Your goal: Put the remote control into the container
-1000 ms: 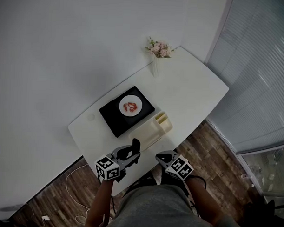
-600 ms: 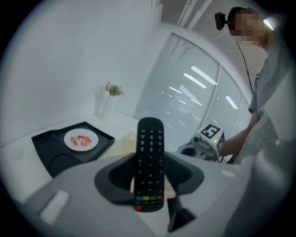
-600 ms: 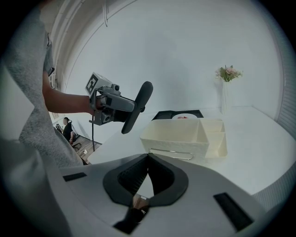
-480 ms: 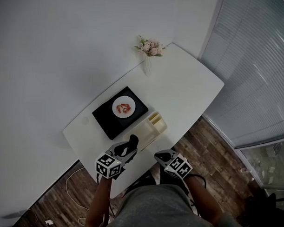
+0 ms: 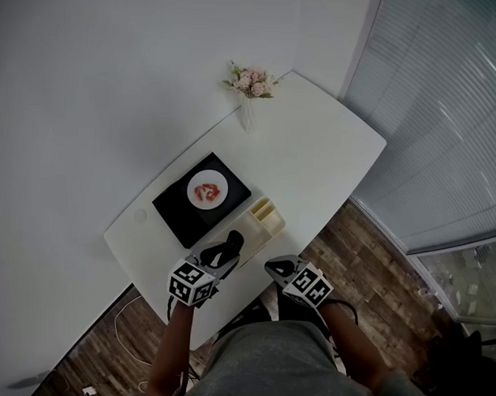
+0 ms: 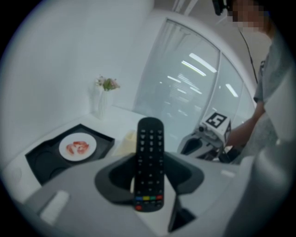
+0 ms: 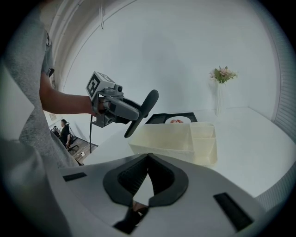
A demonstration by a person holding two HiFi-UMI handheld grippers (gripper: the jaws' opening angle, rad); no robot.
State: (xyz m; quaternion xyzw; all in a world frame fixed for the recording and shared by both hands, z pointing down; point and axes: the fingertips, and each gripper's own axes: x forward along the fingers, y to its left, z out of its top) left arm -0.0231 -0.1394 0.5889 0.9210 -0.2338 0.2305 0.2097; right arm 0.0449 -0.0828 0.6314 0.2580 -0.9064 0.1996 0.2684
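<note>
The left gripper (image 5: pixel 223 253) pinches a slim black remote control (image 6: pixel 149 162) by its long sides. The remote is matte plastic, with rows of small buttons and a coloured strip near its lower end. In the head view it sits at lower centre, just beside the lower-left end of the container (image 7: pixel 175 139), not inside it. The container is a pale cream, slightly translucent rectangular plastic box with small partitioned cells at one end. It stands on a smooth white round-cornered table (image 5: pixel 331 155). The right gripper (image 7: pixel 148 159), grey with dark pads, has its jaws pressed together on nothing.
</note>
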